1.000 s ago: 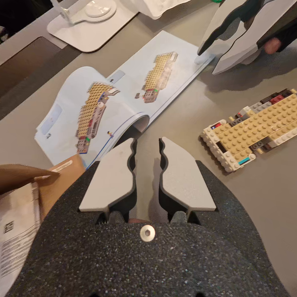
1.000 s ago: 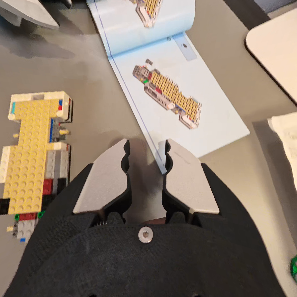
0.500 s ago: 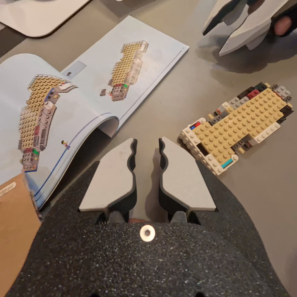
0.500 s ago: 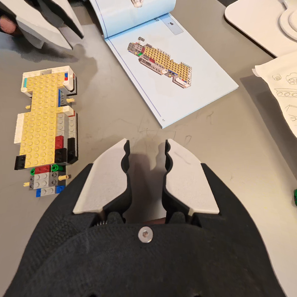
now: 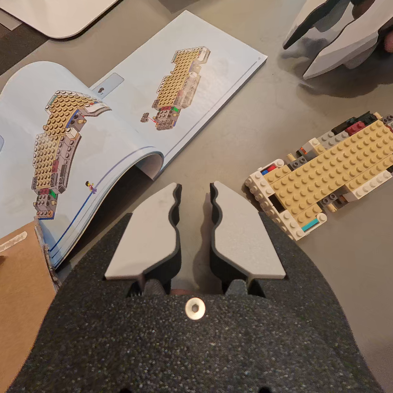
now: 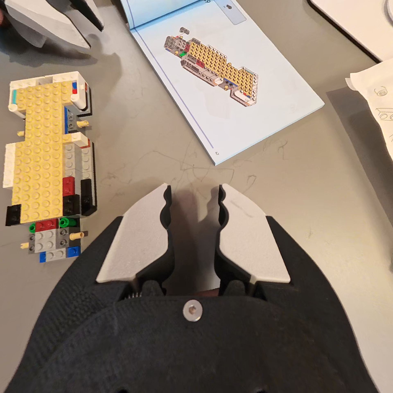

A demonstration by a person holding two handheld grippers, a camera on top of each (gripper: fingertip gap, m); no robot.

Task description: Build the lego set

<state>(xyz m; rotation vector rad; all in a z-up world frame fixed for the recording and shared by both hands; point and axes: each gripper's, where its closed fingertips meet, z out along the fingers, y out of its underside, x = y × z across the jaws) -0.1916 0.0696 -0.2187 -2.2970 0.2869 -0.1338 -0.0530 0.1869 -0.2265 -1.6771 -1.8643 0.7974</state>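
Brick model [image 5: 331, 170], tan-topped, lies flat on the grey bench [image 5: 234, 131] at two o'clock from your left gripper [image 5: 195, 187], whose jaws stand apart on nothing. Your right gripper [image 6: 193, 188], likewise apart and bare, has the open booklet [image 6: 244, 95] at one o'clock.

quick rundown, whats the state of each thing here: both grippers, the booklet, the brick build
left gripper: open, empty, above bare table
right gripper: open, empty, above bare table
instruction booklet: open, one page lying flat, the other page arched up
brick model: partly built, lying flat on the table, tan studs up
cardboard box: flap raised, the booklet's edge against it
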